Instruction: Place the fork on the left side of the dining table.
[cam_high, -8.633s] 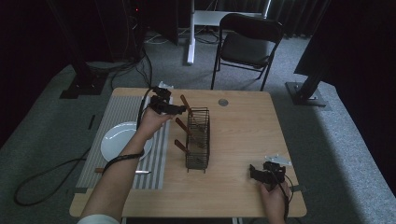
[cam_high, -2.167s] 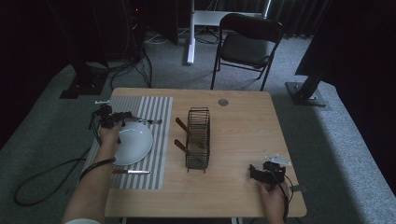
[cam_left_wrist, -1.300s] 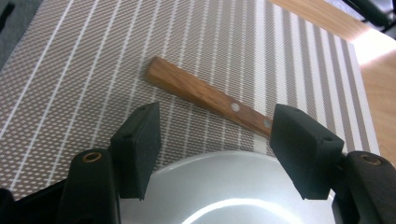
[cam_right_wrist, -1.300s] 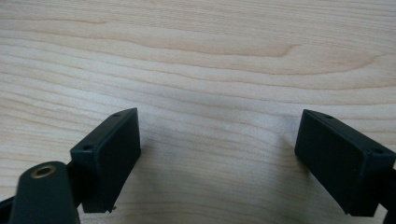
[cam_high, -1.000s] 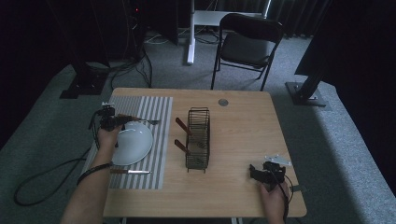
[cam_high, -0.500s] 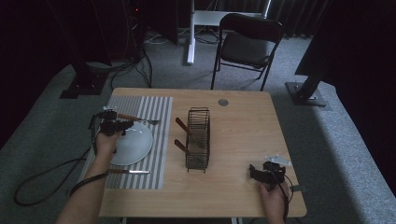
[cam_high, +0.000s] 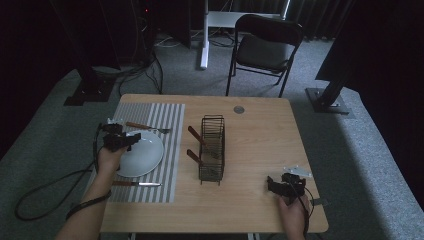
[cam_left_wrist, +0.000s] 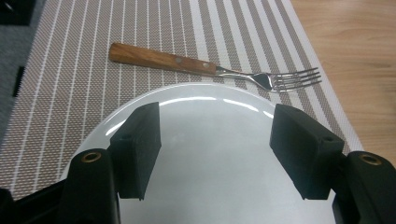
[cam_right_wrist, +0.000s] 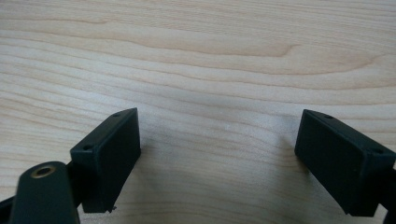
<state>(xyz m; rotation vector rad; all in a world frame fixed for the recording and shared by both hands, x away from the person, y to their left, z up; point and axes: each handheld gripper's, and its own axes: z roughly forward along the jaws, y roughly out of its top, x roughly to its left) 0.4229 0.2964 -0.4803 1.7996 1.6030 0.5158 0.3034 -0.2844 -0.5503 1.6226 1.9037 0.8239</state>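
Note:
A white plate (cam_high: 146, 156) lies on a striped placemat (cam_high: 167, 116) at the table's left. My left gripper (cam_high: 134, 141) hovers over the plate's left rim, open, with nothing between its jaws. In the left gripper view the plate (cam_left_wrist: 210, 182) lies under the open gripper (cam_left_wrist: 215, 128). A wooden-handled fork (cam_left_wrist: 187, 65) lies just beyond the plate, also visible from above as the fork (cam_high: 146, 128). My right gripper (cam_high: 271, 183) rests open near the front right corner. In its own view the right gripper (cam_right_wrist: 217, 140) has bare wood between its jaws.
A black wire rack (cam_high: 212, 147) stands mid-table with two wooden handles (cam_high: 194, 135) sticking out of its left side. A knife (cam_high: 136, 184) lies on the placemat in front of the plate. A round grommet (cam_high: 239, 109) sits near the far edge. A chair (cam_high: 267, 45) stands beyond the table.
My left gripper has drawn back a little toward the near side over the plate's left rim, its jaws as wide as before. The plate and the right gripper have stayed put.

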